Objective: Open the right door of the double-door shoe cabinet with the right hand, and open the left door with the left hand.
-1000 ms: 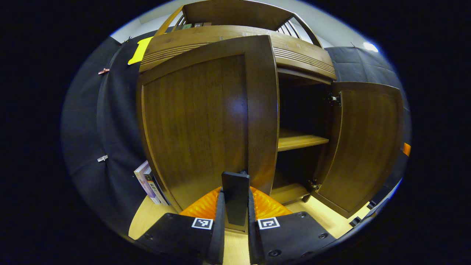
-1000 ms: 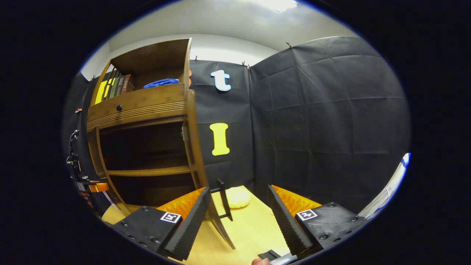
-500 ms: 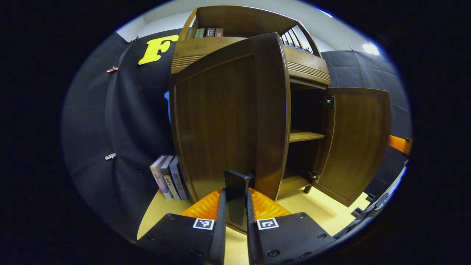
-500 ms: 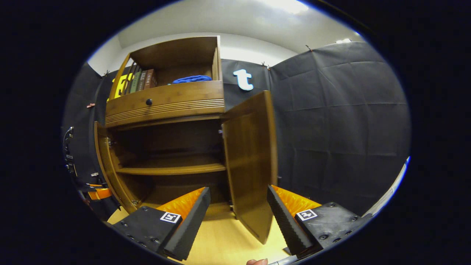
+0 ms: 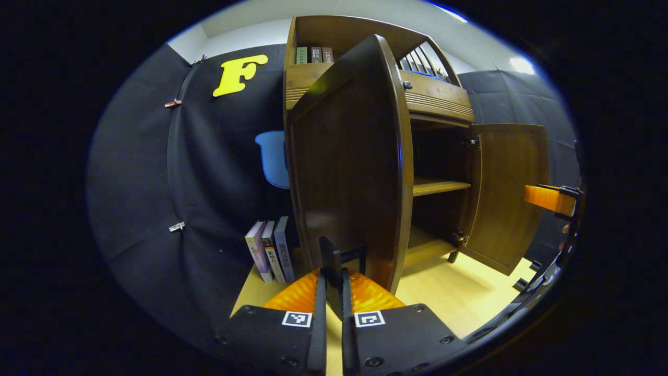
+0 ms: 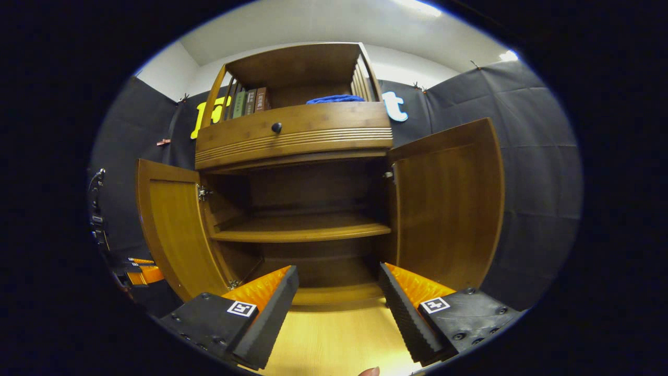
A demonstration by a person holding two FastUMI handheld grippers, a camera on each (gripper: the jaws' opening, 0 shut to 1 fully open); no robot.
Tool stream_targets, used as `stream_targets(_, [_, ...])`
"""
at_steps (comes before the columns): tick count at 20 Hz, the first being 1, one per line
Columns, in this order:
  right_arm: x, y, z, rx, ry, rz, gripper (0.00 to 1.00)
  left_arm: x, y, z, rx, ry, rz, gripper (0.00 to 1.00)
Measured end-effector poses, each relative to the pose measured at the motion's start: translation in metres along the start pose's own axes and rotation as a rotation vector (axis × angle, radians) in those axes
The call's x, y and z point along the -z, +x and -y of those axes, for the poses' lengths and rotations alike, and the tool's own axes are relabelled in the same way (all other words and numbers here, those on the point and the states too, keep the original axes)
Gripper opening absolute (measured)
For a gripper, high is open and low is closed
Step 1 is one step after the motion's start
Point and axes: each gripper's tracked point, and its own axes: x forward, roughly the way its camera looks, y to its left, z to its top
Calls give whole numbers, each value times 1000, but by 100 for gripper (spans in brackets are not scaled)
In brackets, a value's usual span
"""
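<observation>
In the left gripper view we see the left gripper (image 5: 334,292) at the bottom centre of the frame, its fingers (image 5: 319,318) drawn close together and clamped on the dark handle (image 5: 334,261) of the left door (image 5: 347,167). That door stands swung out toward us, its edge running up the middle of the frame. To its right the shoe cabinet (image 5: 433,99) is open, with a shelf (image 5: 438,185) across the inside, and the right door (image 5: 509,193) hangs open at the right of the frame. At the far right edge the other gripper (image 5: 550,198) shows (we cannot tell its opening from here). A few books (image 5: 271,248) stand on the floor (image 5: 459,297) at lower left of the door.

In the right gripper view the right gripper (image 6: 339,308) sits at the bottom centre with its fingers (image 6: 402,313) spread wide apart, holding nothing and touching nothing. Beyond it the cabinet fills the middle of the frame, the left door (image 6: 172,230) open at the left and the right door (image 6: 451,203) open at the right. Above them is a drawer (image 6: 292,133) with a round knob (image 6: 276,127).
</observation>
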Motion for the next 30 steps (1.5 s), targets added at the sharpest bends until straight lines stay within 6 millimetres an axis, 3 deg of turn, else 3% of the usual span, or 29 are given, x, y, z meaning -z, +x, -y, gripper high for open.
stream_targets(3, [5,-1,-1,13,-13,-48,98,1,-5,-15,-28,-26,23,13])
stream_targets(11, [-7,14,-12,-13,-37,-15,98,5,-13,-52,-103,-102,24,10])
stream_targets(14, [-9,17,-14,-25,-50,-1,98,3,-14,-50,-86,-108,19,7])
stream_targets(18, [-10,18,-14,-27,-54,4,100,-2,-34,-48,-128,-58,25,7])
stream_targets(24, [-9,21,-9,-17,-56,6,100,-21,-72,5,-70,-110,74,6])
stream_targets(30, [-11,23,-9,-23,-51,12,100,-40,-63,56,29,-85,77,13])
